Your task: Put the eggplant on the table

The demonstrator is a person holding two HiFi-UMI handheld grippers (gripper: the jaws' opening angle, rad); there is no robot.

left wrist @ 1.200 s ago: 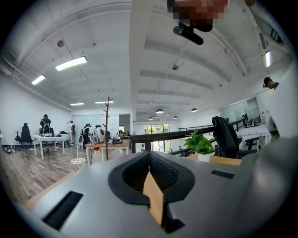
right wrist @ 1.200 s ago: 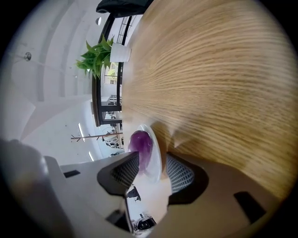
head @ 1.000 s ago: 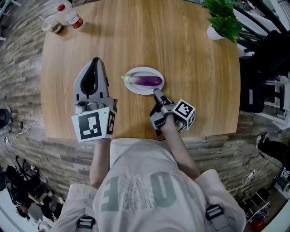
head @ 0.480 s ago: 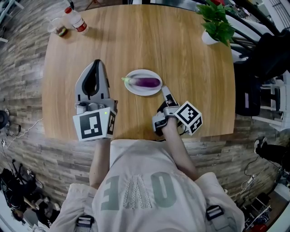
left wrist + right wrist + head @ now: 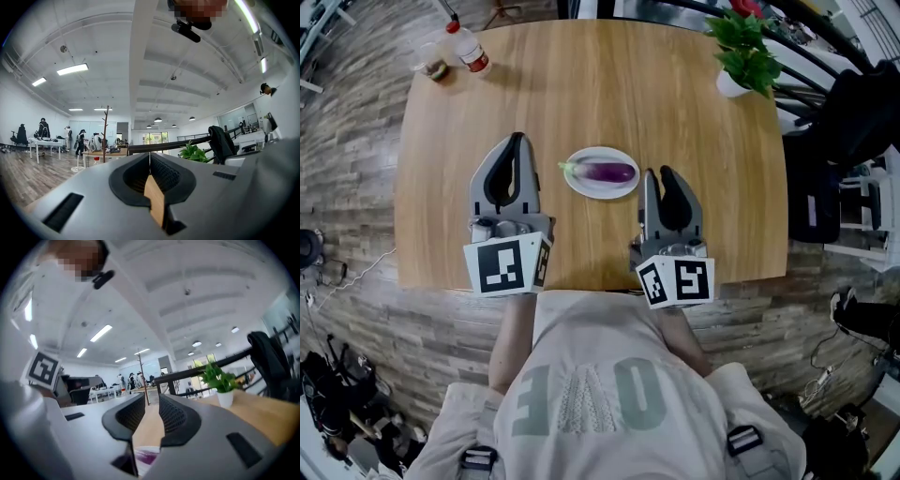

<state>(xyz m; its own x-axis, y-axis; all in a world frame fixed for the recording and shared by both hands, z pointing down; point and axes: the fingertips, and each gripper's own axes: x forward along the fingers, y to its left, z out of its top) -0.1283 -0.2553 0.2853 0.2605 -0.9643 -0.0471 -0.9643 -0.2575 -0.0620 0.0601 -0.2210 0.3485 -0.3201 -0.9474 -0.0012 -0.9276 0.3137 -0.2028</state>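
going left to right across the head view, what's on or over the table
bottle → left gripper → plate with the eggplant on it → right gripper, jaws just closing partway with nothing between them → potted plant

A purple eggplant lies on a white oval plate at the middle of the wooden table; potted green plant far right, plastic bottle far left
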